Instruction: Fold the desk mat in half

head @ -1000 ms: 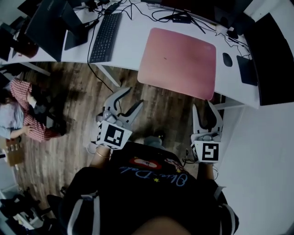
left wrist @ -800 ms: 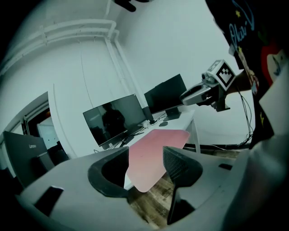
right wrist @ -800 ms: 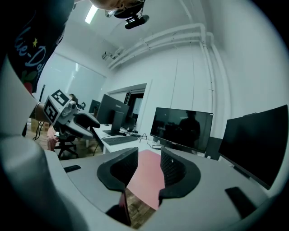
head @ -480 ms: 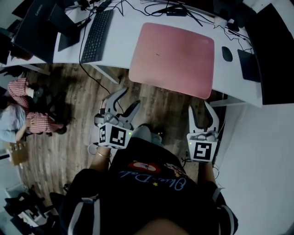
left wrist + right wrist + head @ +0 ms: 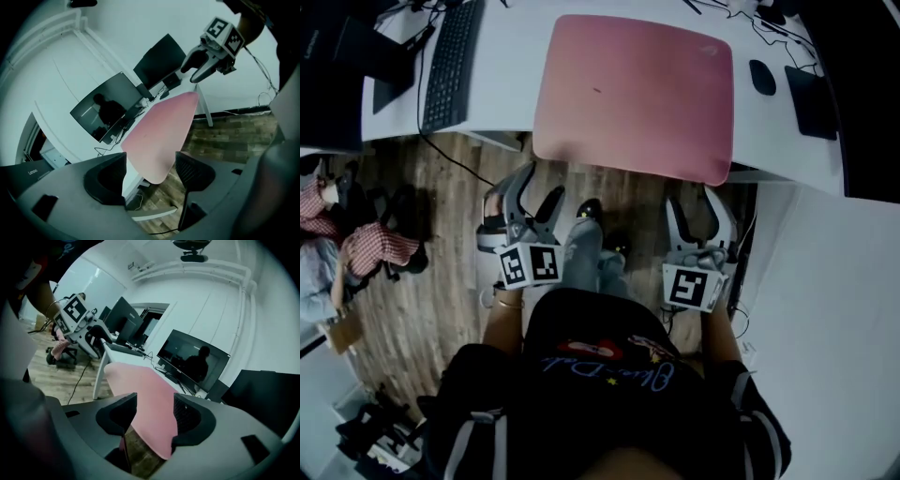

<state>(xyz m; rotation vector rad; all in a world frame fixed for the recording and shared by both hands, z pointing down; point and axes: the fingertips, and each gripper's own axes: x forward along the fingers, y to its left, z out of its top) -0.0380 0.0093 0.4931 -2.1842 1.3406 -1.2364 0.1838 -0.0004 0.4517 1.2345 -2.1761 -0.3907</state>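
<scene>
Compared w/ a sec. ago the person stands closer: the desk mat point(image 5: 633, 94) fills more of the head view, and the left gripper point(image 5: 539, 192) and right gripper point(image 5: 692, 199) hang just short of its near edge. Both pairs of fingers are opening w/ nothing btw. them, so probably the grasp of the near corners comes next; no fold yet. The mat lies flat at the near edge of the tabletop point(image 5: 502, 94), overhanging it a little. Its long axis seems to run along that edge.
</scene>
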